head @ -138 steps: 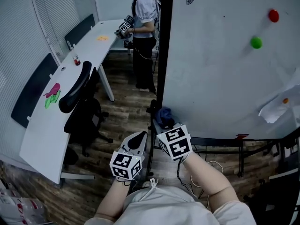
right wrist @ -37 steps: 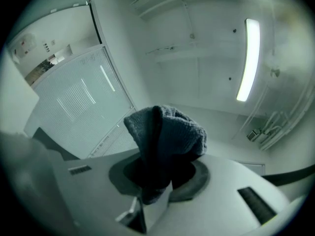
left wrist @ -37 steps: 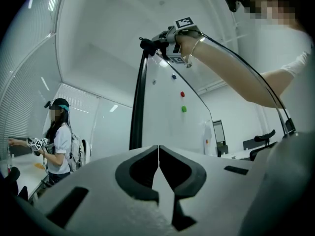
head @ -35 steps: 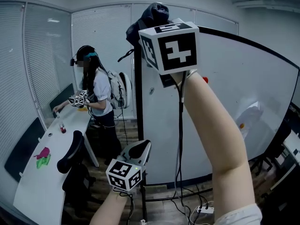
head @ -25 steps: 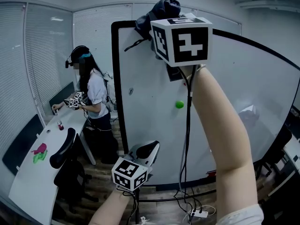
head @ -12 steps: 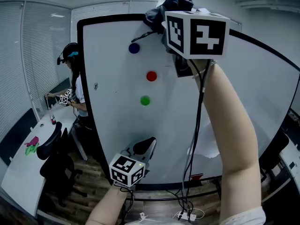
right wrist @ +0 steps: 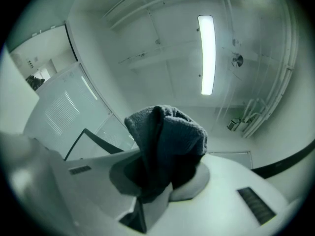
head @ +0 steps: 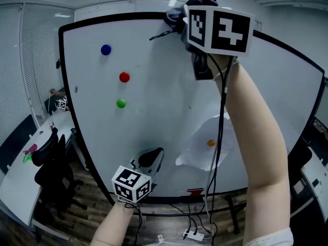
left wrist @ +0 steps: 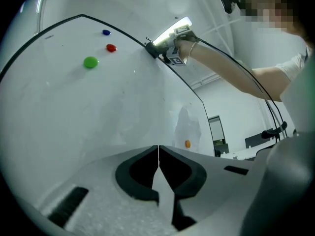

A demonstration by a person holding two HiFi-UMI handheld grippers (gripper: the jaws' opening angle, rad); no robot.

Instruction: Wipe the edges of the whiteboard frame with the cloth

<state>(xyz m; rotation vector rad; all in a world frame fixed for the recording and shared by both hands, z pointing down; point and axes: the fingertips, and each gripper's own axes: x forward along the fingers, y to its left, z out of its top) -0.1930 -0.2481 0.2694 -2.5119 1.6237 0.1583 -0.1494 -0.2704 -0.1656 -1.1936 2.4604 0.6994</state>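
Dark cloth [head: 197, 0] sits bunched in the right gripper [right wrist: 157, 181], jaws clamped on it. It is pressed at the top edge of the whiteboard frame [head: 118, 17], arm raised high.

Change: about a second and a half ago the cloth was at the frame's upper left corner. Now it is well right of that corner along the top edge. Some seconds earlier it sat low by the left upright.

Judgement: left edge likely wiped, top edge in progress, right and bottom edges remain.

Left gripper [left wrist: 158, 156] hangs low near the frame's bottom edge, jaws together, nothing between them.

Count:
- one cloth
- two grippers
- four magnets: blue magnet [head: 105, 49], red magnet [head: 124, 77], green magnet [head: 121, 103], orange magnet [head: 211, 143]
- one pale sheet [head: 197, 155], pinned by the orange magnet
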